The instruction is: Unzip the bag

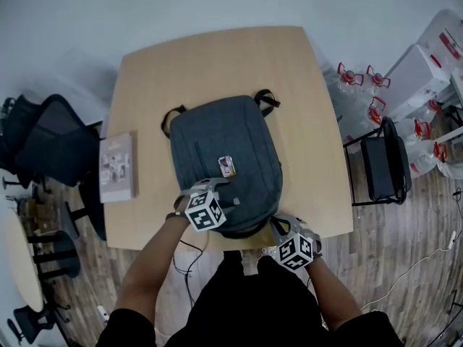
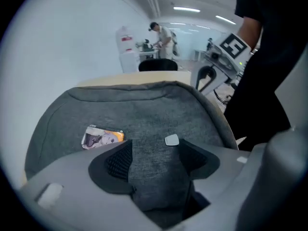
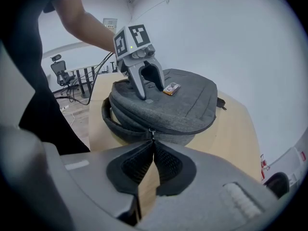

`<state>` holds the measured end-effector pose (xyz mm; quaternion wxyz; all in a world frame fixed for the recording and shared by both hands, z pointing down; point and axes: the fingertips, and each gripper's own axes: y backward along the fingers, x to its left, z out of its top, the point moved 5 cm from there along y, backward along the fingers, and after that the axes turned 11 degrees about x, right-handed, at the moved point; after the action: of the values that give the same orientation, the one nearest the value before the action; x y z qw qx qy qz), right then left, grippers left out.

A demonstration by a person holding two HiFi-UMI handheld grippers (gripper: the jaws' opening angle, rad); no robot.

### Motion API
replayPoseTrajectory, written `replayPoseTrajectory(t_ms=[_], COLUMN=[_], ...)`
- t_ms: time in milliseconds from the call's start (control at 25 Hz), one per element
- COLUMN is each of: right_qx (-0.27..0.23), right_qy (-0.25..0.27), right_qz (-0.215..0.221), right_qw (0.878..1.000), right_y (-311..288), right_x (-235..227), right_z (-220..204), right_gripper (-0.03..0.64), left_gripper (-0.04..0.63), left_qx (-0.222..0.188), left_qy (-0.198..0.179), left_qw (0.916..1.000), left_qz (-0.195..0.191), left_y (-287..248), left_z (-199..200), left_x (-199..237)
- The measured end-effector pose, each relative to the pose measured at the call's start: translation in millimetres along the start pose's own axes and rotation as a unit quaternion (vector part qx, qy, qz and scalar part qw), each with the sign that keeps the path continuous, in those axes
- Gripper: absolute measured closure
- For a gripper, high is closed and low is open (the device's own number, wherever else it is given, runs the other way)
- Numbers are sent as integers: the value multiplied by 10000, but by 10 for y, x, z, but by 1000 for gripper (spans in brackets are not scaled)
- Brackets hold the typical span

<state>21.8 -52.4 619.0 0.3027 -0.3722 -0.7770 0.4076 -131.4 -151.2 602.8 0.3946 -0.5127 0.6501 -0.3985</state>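
A grey backpack (image 1: 217, 136) lies flat on the wooden table (image 1: 289, 71), with a small colourful label (image 1: 226, 165) on its upper face. My left gripper (image 1: 208, 186) rests on top of the bag near its close end. Its jaws stand open in the left gripper view (image 2: 154, 160), with only bag fabric (image 2: 144, 114) between the pads. My right gripper (image 1: 278, 226) is at the bag's near edge. In the right gripper view (image 3: 153, 146) its pads are shut on the zipper pull (image 3: 153, 134), which hangs from the side zip of the backpack (image 3: 183, 105). The left gripper (image 3: 144, 88) shows there too.
A booklet (image 1: 117, 166) lies on the table's left part. Black office chairs (image 1: 51, 147) stand to the left and a black chair (image 1: 383, 166) to the right, beside large water bottles (image 1: 362, 92). A person (image 2: 161, 32) works far behind.
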Motion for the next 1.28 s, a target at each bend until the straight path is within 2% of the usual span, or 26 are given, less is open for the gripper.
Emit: replayPoseTrajectory(t_ms=[80,160,360,560,720,1040,1280], right_qx=[-3,2,36,97,264,320,392], right_qy=[26,51,67,-364,-228,-108,-430], right_qz=[38,43,-33,-120,-78,120,0], right_qw=[10000,10000,10000,9992,9994,9994,9983], right_y=[-9,-13,-13,67,153,203,245], right_x=[0,-6,-32,-303,-410,-56,36], right_z=[8,11,-10,-159,-230,-172,-203], right_gripper=[606,606,606,606,603,603,601], left_gripper=[268,268,267,271,275,279,280], left_qx=[16,-82,-390,-414,-378,-318,-278], left_qy=[-220,-228,-108,515,1058,1535,1942], left_qw=[9993,9985,9986,9978,9935,9871,9792], left_qz=[-315,-501,-350,-65,153,334,518], left_y=[-41,-85,-144,-254,-329,-368,-456], left_z=[-55,-74,-91,137,327,467,699], left_x=[20,40,15,31,42,51,69])
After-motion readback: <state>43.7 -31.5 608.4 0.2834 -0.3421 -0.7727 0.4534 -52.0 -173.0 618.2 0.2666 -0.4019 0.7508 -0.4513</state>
